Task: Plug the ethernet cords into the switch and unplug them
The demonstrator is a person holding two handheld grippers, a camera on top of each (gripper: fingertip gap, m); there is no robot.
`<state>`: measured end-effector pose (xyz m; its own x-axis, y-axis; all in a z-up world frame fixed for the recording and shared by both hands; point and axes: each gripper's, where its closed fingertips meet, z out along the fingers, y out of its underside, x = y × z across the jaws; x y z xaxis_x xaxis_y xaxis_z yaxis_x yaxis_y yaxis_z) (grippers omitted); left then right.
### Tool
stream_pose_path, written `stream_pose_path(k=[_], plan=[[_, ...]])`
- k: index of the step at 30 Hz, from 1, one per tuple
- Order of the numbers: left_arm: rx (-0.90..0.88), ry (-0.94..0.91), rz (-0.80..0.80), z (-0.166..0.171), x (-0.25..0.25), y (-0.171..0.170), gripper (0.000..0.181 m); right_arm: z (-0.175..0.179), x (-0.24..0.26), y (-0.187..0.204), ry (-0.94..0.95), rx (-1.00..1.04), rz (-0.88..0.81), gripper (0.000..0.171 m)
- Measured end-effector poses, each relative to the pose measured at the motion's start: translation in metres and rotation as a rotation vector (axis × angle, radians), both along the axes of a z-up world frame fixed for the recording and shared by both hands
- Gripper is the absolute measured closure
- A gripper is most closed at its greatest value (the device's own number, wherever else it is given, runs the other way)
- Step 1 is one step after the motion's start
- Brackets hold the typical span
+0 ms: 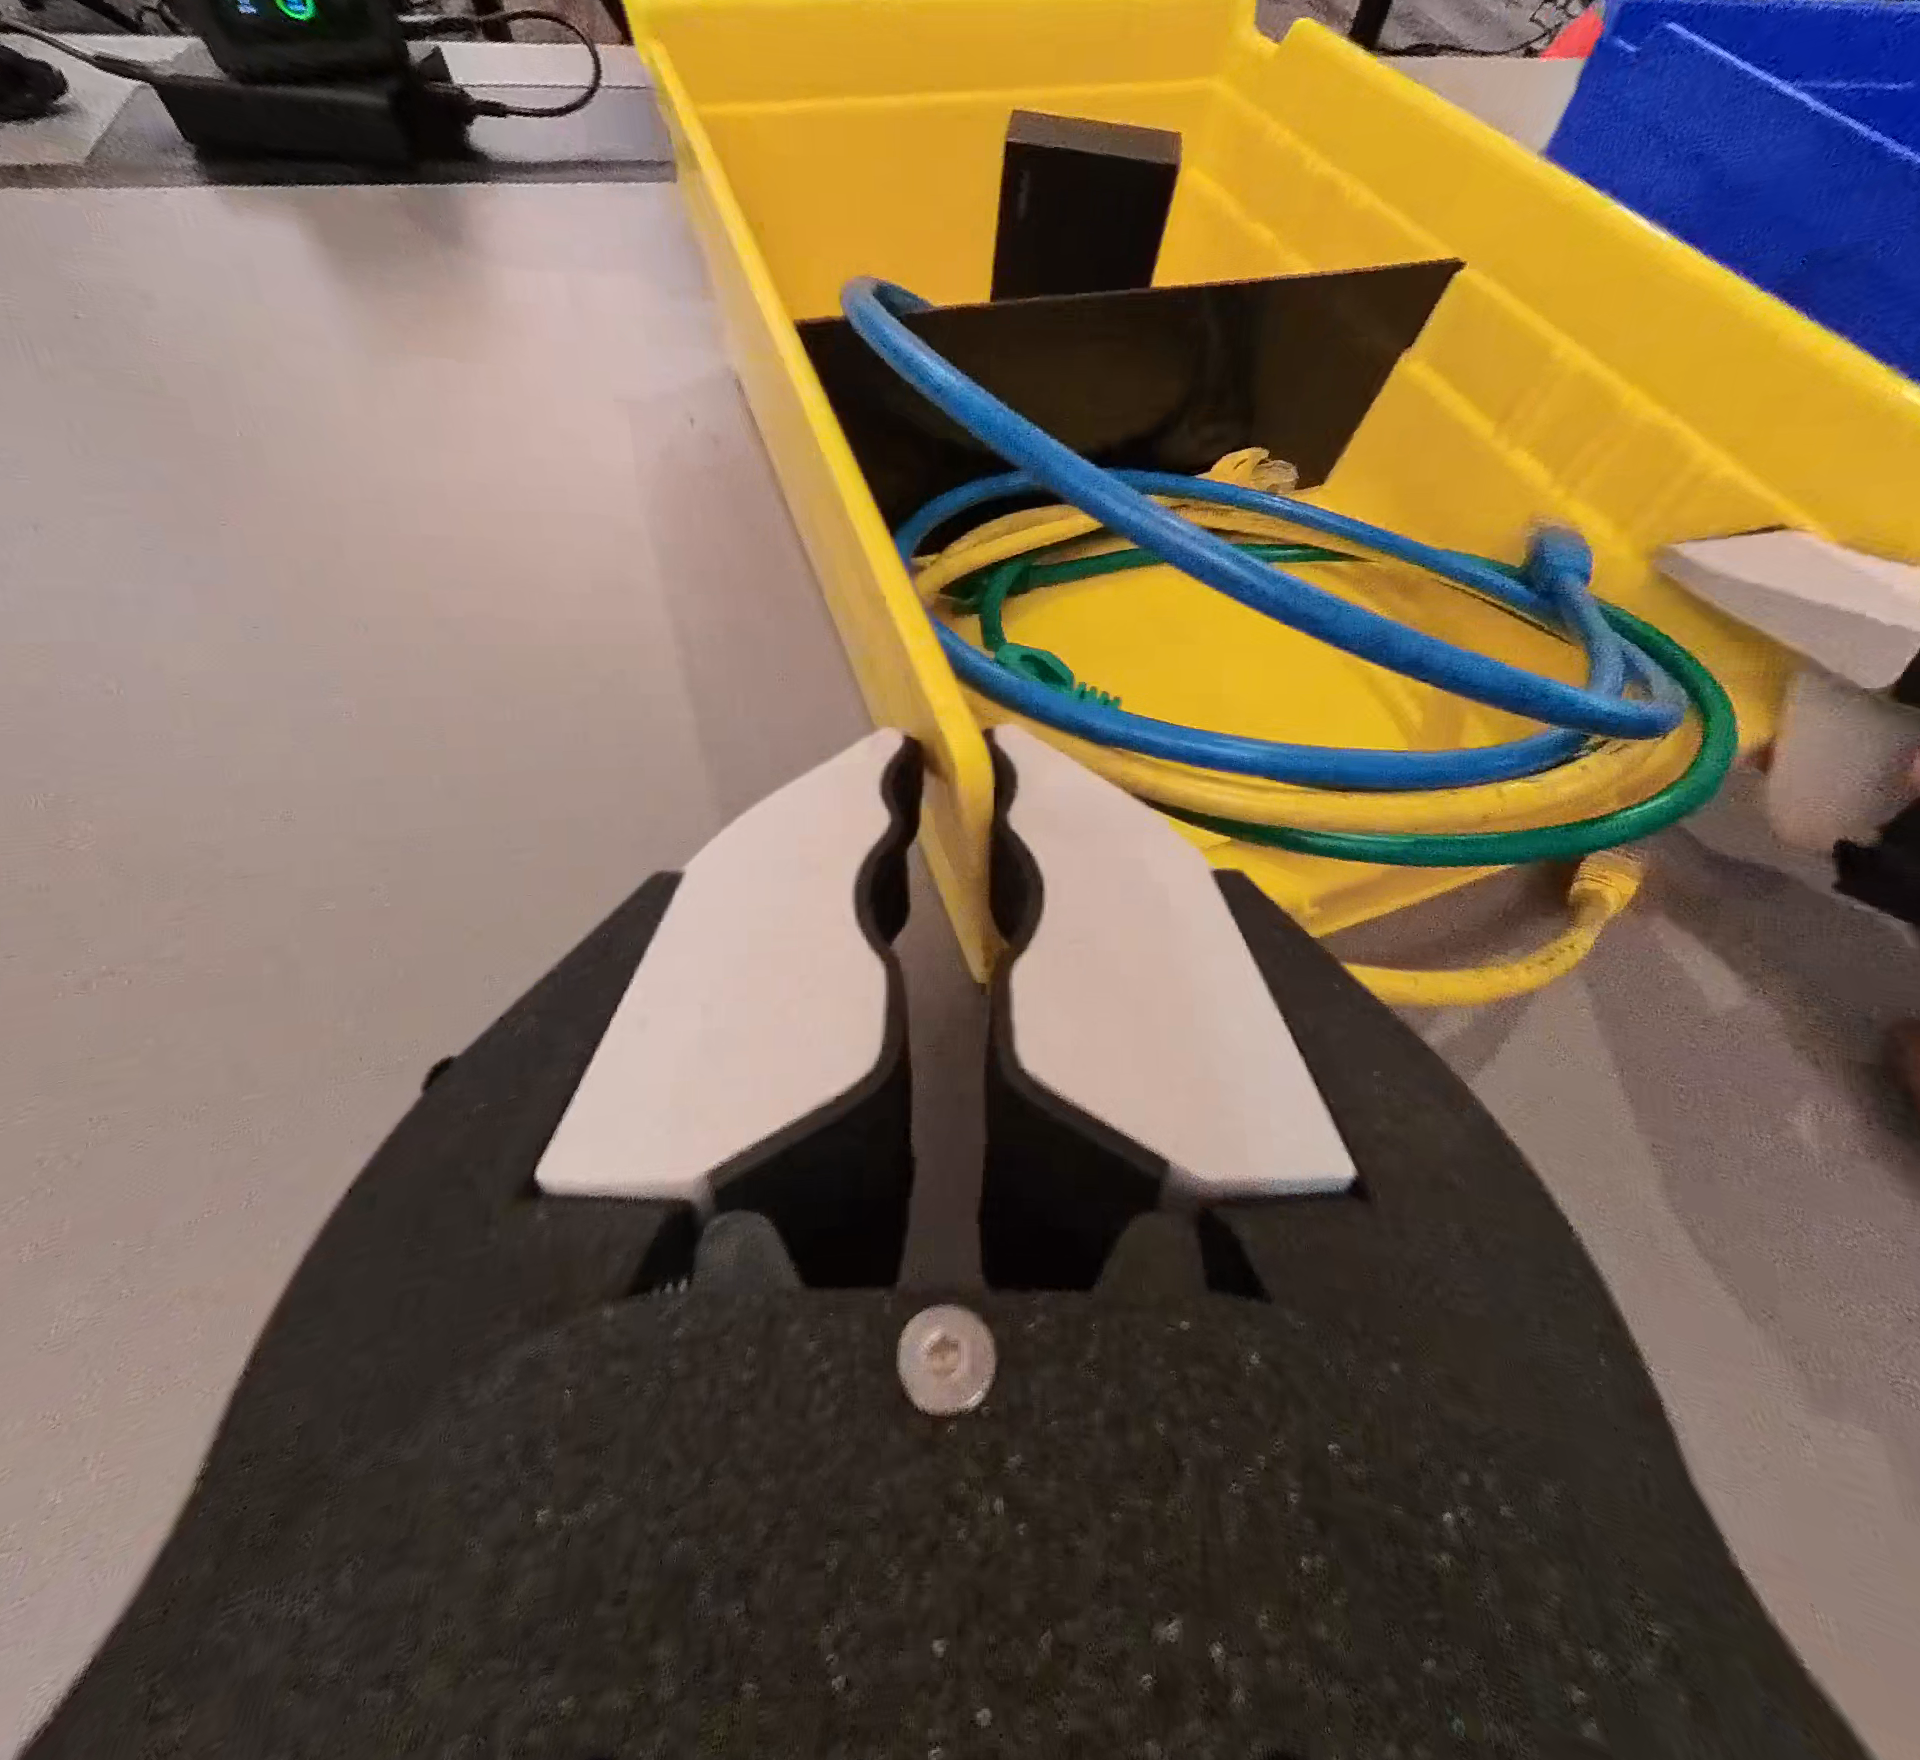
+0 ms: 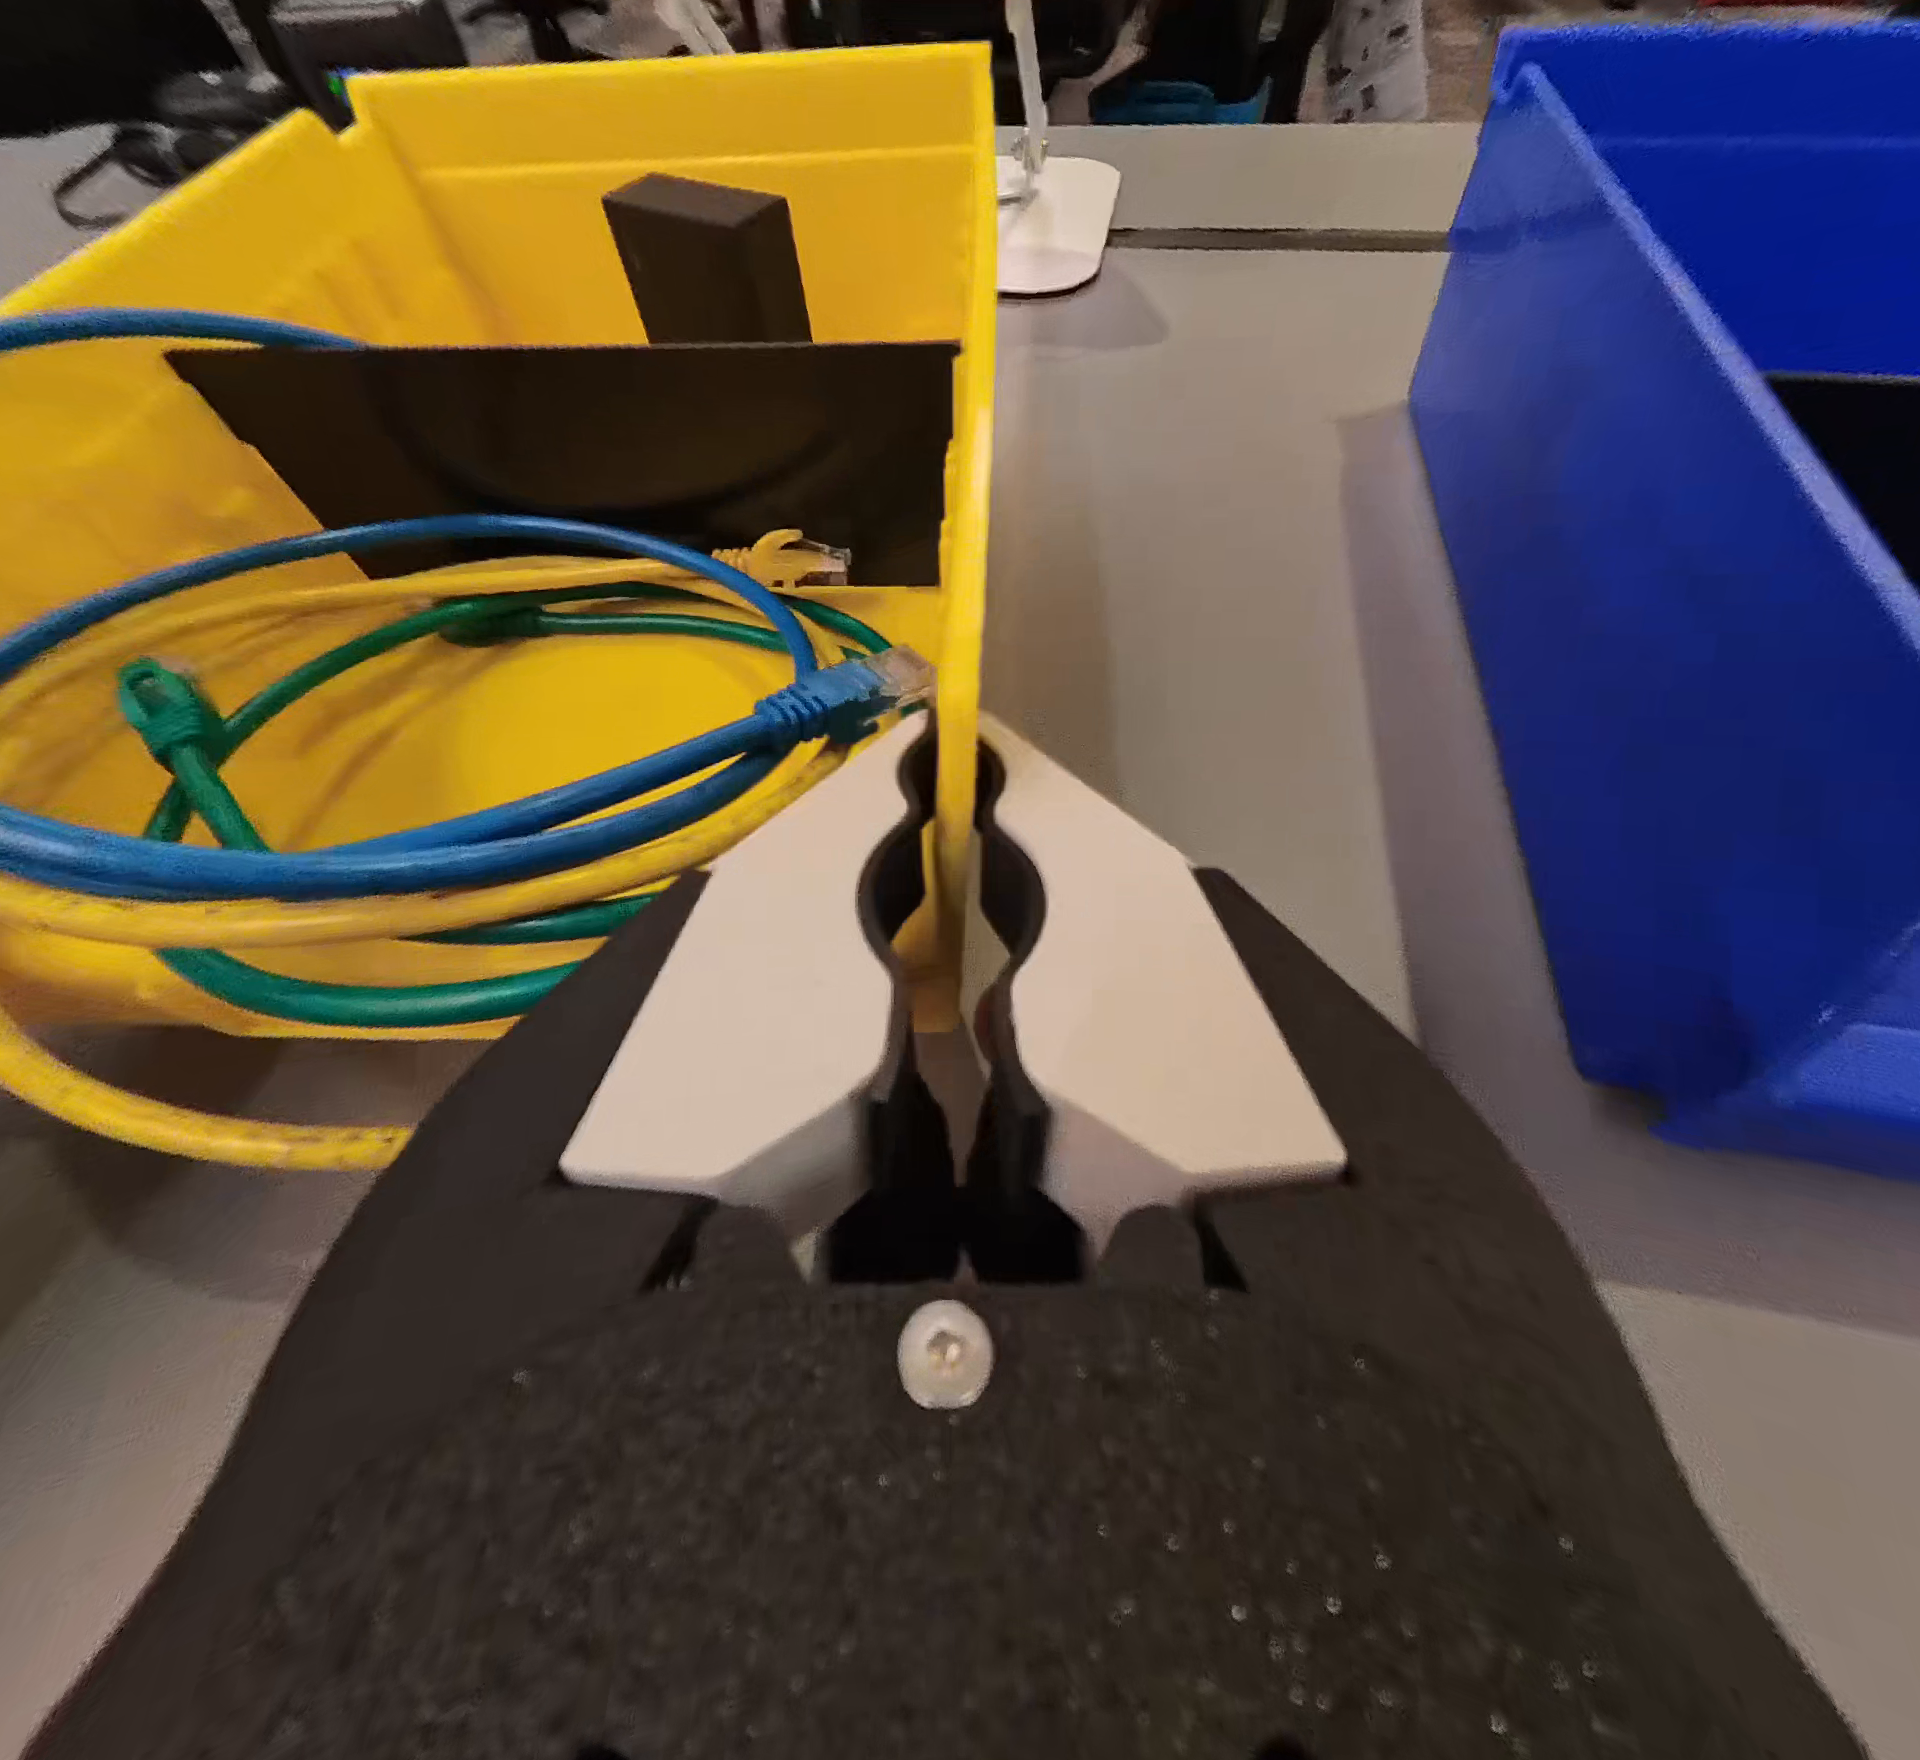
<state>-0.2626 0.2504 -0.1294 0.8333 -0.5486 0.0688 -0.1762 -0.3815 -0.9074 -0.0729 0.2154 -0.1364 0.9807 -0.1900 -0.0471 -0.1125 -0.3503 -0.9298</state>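
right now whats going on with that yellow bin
Each handheld gripper is clamped on a side wall of the yellow plastic bin: the left gripper on its left wall, the right gripper on its right. Coiled blue, yellow and green ethernet cords lie inside, unplugged.
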Motion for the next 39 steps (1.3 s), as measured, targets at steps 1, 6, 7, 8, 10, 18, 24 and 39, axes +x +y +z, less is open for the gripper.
stream_pose_path(k=[1,6,7,8,10,18,24,39], plan=[[0.020,0.027,0.019,0.000,-0.003,0.003,0.174,0.002,-0.002,0.000,-0.041,-0.004,-0.007,0.169],[0.071,0.073,0.091,0.012,-0.029,0.019,0.177,0.015,-0.030,0.001,-0.047,0.003,-0.026,0.168],[0.074,0.073,0.106,0.015,-0.037,0.022,0.178,0.020,-0.038,0.004,-0.040,0.010,-0.026,0.168],[0.072,0.056,0.118,0.018,-0.045,0.026,0.178,0.024,-0.046,0.008,-0.044,0.016,-0.030,0.168],[0.081,0.029,0.148,0.024,-0.064,0.036,0.178,0.034,-0.065,0.019,-0.060,0.045,-0.035,0.168],[0.111,-0.008,0.198,0.036,-0.180,0.096,0.179,0.044,-0.181,0.075,-0.065,0.099,-0.055,0.168],[0.050,0.026,0.189,0.015,-0.234,0.124,0.178,0.017,-0.236,0.102,-0.049,0.022,-0.033,0.167],[-0.009,-0.229,0.436,0.037,-0.304,0.099,0.151,0.041,-0.213,-0.002,0.256,-0.075,0.718,0.123]])
